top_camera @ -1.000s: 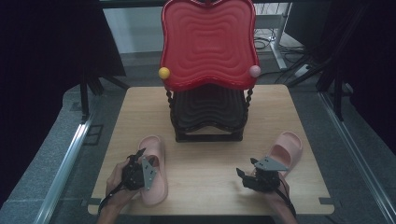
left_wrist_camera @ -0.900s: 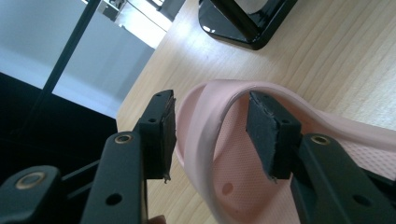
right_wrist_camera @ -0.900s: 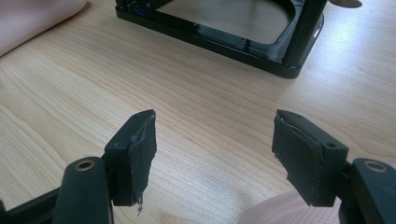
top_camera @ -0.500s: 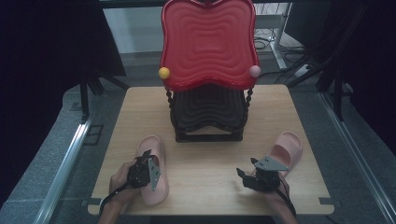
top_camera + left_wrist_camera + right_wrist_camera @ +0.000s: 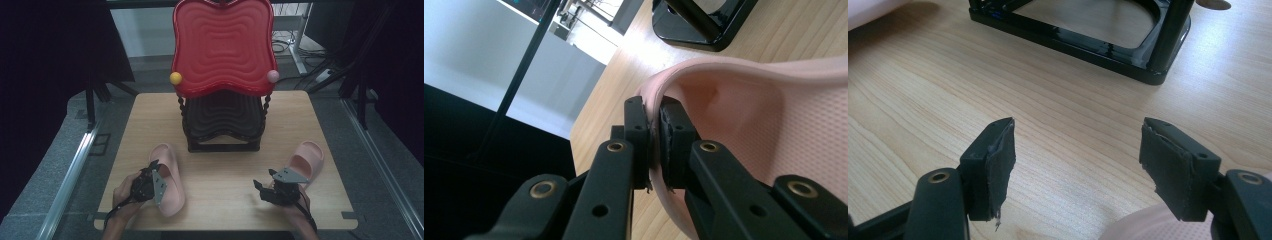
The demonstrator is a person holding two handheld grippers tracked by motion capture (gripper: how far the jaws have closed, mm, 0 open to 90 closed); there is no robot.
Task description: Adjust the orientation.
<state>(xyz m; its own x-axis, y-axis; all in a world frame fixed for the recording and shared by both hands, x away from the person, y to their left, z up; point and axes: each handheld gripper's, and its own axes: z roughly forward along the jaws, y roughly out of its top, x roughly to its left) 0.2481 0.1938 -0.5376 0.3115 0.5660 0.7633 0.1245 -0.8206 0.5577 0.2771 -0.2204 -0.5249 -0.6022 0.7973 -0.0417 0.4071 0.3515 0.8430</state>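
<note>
The left hand-held gripper (image 5: 149, 181) is clamped on the side wall of a pink slipper (image 5: 169, 177); in the left gripper view (image 5: 655, 145) its jaws pinch the thin pink rim (image 5: 724, 100) between them. That slipper lies on the wooden bench (image 5: 220, 200), just to the right of the left hand-held gripper and near the bench's front edge. Ahead of it and to its right stands a black rack (image 5: 223, 120) carrying a red tray (image 5: 222, 47). The right hand-held gripper (image 5: 264, 187) hovers low over bare wood with its jaws apart (image 5: 1078, 165). A second pink slipper (image 5: 306, 161) lies just behind and to its right. Open bench stretches between the two hand-held grippers. Grey floor and dark curtains surround the bench.
</note>
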